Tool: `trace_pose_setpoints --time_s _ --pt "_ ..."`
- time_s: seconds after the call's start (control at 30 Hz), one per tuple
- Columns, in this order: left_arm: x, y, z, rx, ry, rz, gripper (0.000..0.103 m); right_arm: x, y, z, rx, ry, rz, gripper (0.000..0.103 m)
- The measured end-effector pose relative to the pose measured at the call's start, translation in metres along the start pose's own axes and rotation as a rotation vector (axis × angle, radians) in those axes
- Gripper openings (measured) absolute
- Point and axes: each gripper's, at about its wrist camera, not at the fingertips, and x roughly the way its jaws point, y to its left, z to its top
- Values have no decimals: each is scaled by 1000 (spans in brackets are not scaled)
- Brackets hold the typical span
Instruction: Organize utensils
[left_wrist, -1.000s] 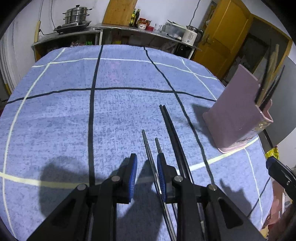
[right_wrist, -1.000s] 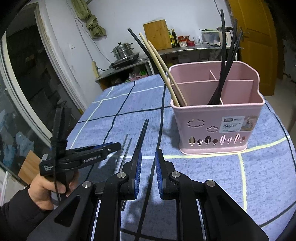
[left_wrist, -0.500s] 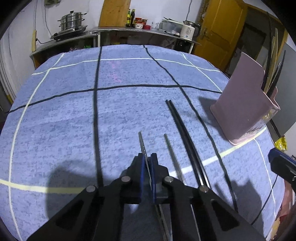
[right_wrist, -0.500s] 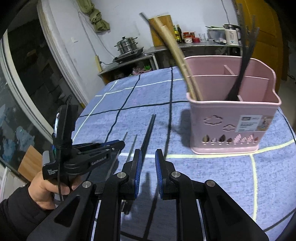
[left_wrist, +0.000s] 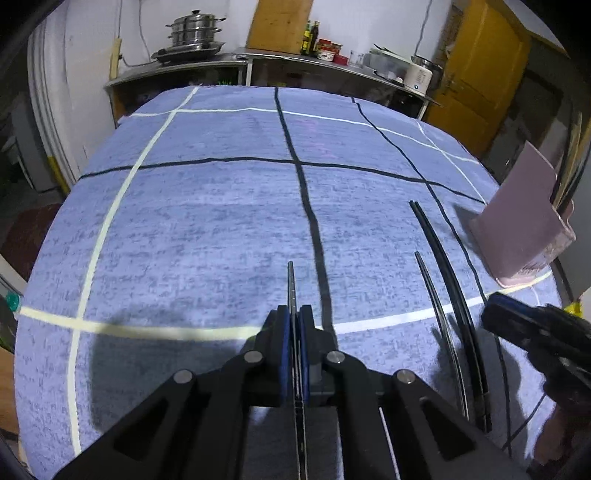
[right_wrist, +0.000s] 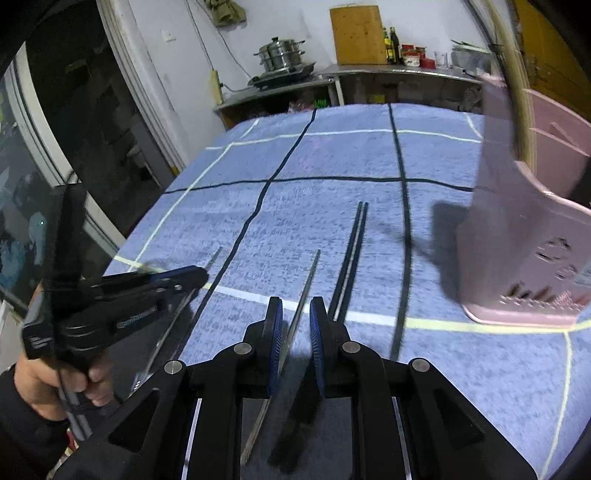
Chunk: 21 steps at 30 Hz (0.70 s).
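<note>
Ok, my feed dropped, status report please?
Left gripper jaws shut on one metal chopstick. Right gripper jaws open astride the second metal chopstick. Black pair on cloth. Pink basket path unobstructed.

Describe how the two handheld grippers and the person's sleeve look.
Both the left gripper and the right gripper have matte black angular linkage arms with silver pivot pins and blue ribbed finger pads. Seen from the right wrist, the left gripper carries white lettering, too blurred to read. The sleeve is dark.
</note>
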Motion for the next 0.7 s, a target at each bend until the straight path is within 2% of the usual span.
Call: trace_pose_setpoints --time_s 0.3,0.53,0.6,0.7 --pt "0 9 -1 -16 -7 -20 7 38 1 10 -12 67 -41 16" --pt "4 3 6 32 13 4 8 49 10 13 -57 79 -97 15" --pt "5 1 8 50 20 14 8 51 14 14 -74 84 -114 8" --pt "5 -1 9 68 23 23 8 53 11 17 -58 93 -106 6"
